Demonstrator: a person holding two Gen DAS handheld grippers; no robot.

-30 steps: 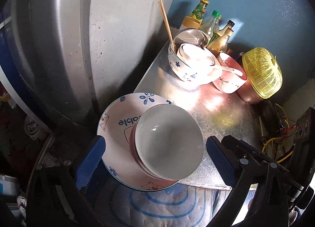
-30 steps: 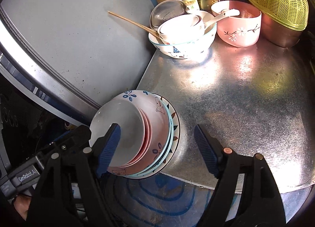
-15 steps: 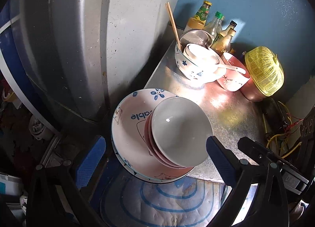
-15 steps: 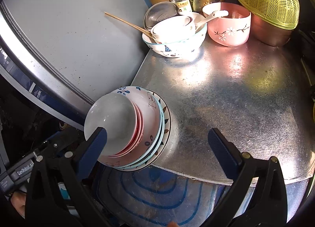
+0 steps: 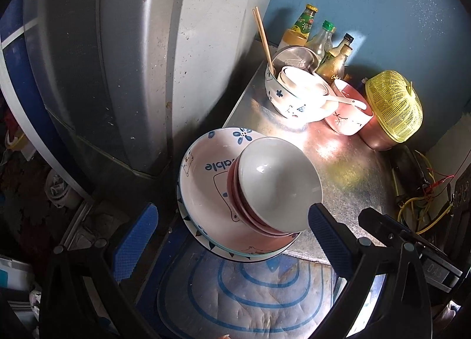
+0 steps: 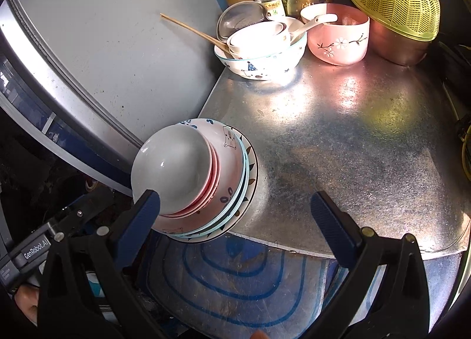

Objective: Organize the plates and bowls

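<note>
stack point(image 6: 194, 180) sits on desk point(image 6: 353, 147) corner, maybe overhanging | right tool point(image 6: 235, 215) just opened wide, left tool point(image 5: 226, 230) wide, both empty | bump = stack tips off

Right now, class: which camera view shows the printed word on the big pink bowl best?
The left wrist view: the pink bowl faces it, blue lettering readable on the inner wall. In the right wrist view the same bowl shows only its rim; the lettering is hidden.
</note>
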